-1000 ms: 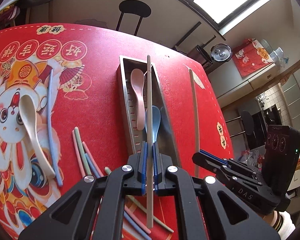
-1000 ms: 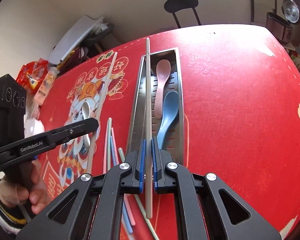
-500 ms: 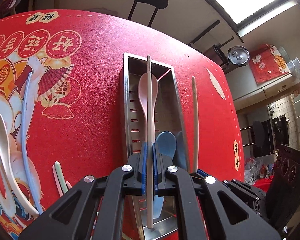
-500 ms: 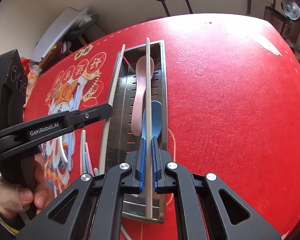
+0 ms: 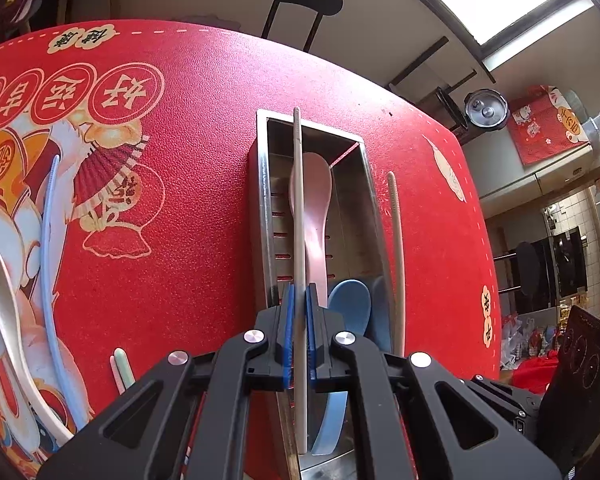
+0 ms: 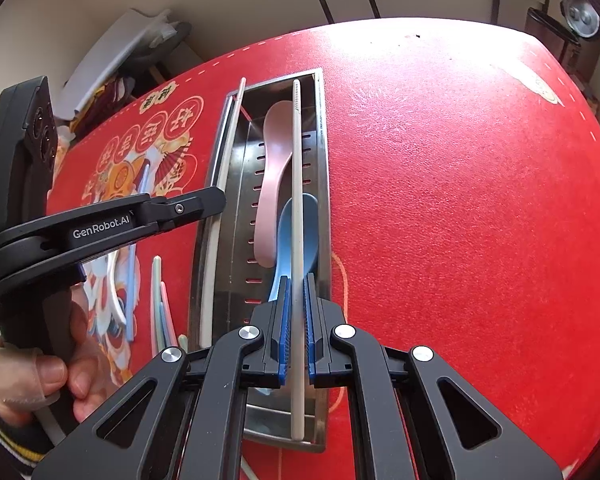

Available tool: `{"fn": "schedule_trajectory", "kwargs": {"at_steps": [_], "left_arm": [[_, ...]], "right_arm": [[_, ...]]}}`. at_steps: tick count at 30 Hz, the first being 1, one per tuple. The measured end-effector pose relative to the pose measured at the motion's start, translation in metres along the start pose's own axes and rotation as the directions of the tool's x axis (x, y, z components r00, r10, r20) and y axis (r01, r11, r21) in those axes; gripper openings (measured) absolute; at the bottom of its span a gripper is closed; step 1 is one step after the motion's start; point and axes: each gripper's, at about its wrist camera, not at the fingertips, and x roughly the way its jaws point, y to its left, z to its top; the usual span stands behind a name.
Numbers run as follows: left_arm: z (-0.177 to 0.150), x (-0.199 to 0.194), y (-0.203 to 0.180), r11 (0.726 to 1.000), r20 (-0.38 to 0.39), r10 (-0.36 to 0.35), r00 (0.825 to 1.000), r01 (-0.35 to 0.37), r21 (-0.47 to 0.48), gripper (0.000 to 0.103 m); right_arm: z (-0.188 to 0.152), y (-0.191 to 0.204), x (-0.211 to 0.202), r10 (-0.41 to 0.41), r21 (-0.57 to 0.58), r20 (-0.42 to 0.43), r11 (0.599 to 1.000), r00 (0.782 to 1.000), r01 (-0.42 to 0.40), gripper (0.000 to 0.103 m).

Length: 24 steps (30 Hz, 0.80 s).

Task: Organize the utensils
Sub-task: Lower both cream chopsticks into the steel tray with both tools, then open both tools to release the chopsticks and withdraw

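In the left wrist view, at the far left, a white spoon (image 5: 4, 320) and a blue chopstick (image 5: 52, 272) lie loose on the red surface (image 5: 204, 200). In the middle stands the metal tray (image 5: 262, 208), with a pink spoon (image 5: 316, 208) and a blue spoon (image 5: 350, 304) inside. Our left gripper (image 5: 299, 334) has its fingers (image 5: 287, 332) closed on a beige chopstick (image 5: 298, 200) that runs up the frame over the tray. At the right of the tray we see the second chopstick (image 5: 396, 248).

In the right wrist view, the right gripper (image 6: 297, 328) grips this second chopstick near its thick end, also over the tray and above the two spoons.

We judge that a chopstick is light, stiff and smooth, so it can slip or swing in the pads. The hold near the thick end looks good to us: the long thin part points ahead and can be lowered along the tray.
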Motion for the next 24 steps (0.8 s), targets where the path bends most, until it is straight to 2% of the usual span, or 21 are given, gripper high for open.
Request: {"fn": "schedule_trajectory", "kwargs": {"at_steps": [8,15,17,21,22,23,24], "left_arm": [[0.004,-0.004,-0.001,1.000,-0.003,0.004,1.000,-0.004,0.027,0.006],[0.006,-0.032,-0.006,0.996,0.047,0.016,0.999,-0.020,0.085,0.010],[0.004,-0.044,-0.005,0.994,0.068,0.023,0.997,-0.030,0.106,0.024],[-0.003,-0.071,-0.001,0.986,0.109,0.042,0.993,-0.059,0.156,0.037],[-0.006,-0.077,0.001,0.984,0.117,0.047,0.992,-0.066,0.166,0.044],[-0.009,-0.084,0.004,0.981,0.126,0.055,0.990,-0.077,0.177,0.052],[-0.013,-0.090,0.006,0.979,0.134,0.060,0.989,-0.085,0.185,0.056]], "right_arm": [[0.001,0.004,0.000,-0.017,-0.004,0.000,1.000,1.000,0.017,0.008],[-0.001,0.005,-0.015,-0.025,0.013,0.027,1.000,0.999,0.025,0.008],[-0.004,0.007,-0.022,-0.026,0.017,0.040,1.000,0.999,0.025,0.008],[-0.015,0.011,-0.035,-0.023,0.020,0.061,1.000,0.998,0.022,0.009],[-0.019,0.013,-0.039,-0.021,0.016,0.067,1.000,0.998,0.020,0.010],[-0.023,0.014,-0.042,-0.023,0.008,0.072,1.000,0.997,0.023,0.019],[-0.027,0.016,-0.046,-0.025,-0.002,0.082,1.000,0.996,0.025,0.037]]}}
